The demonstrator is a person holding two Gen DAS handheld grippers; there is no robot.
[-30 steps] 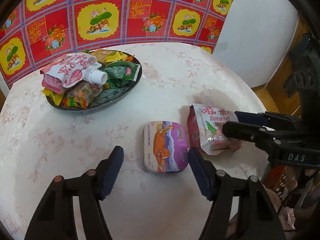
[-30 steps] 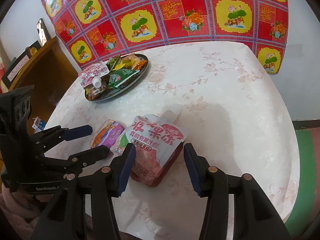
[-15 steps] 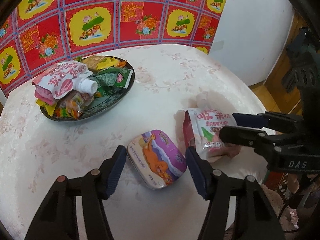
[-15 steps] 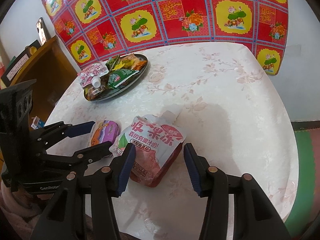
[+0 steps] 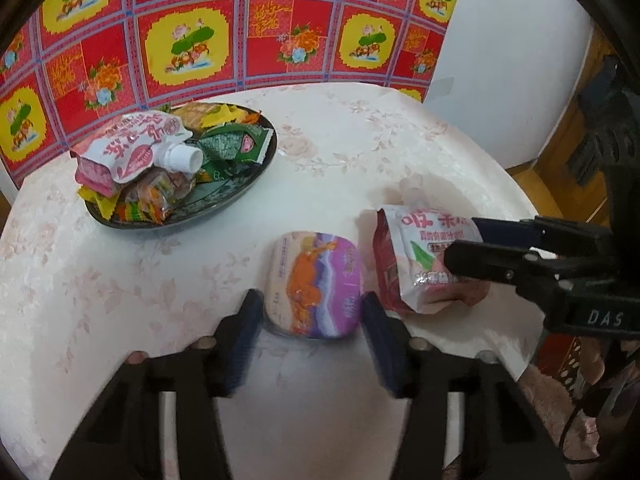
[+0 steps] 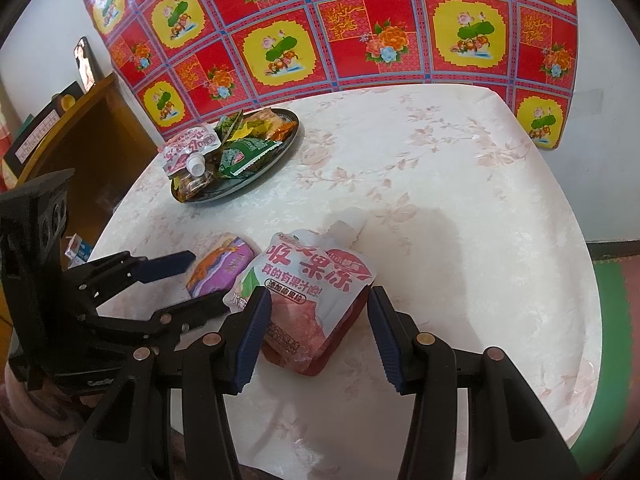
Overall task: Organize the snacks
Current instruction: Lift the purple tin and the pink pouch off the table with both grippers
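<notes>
A small purple tin [image 5: 316, 284] with an orange animal picture lies near the table's front edge. My left gripper [image 5: 312, 312] straddles it; its jaws are closing and both blue pads touch the tin's long sides. To the right lies a pink-and-white jelly pouch [image 5: 416, 260], and my right gripper [image 5: 460, 240] reaches in from the right around it. In the right wrist view the pouch [image 6: 316, 292] fills the gap between the pads of the right gripper [image 6: 318, 300], both pads against its edges. The tin [image 6: 222, 268] and left gripper [image 6: 208, 282] sit to its left.
A dark oval plate [image 5: 180, 224] piled with snack packets and a second spouted pouch [image 5: 136, 148] stands at the back left of the white floral table [image 5: 340, 140]. A red patterned cloth [image 5: 240, 40] hangs behind. A wooden cabinet [image 6: 80, 140] stands left of the table.
The left gripper's jaws have narrowed onto the purple tin, and the tin has turned from skewed to straight between the pads. The right gripper and pouch have not moved.
</notes>
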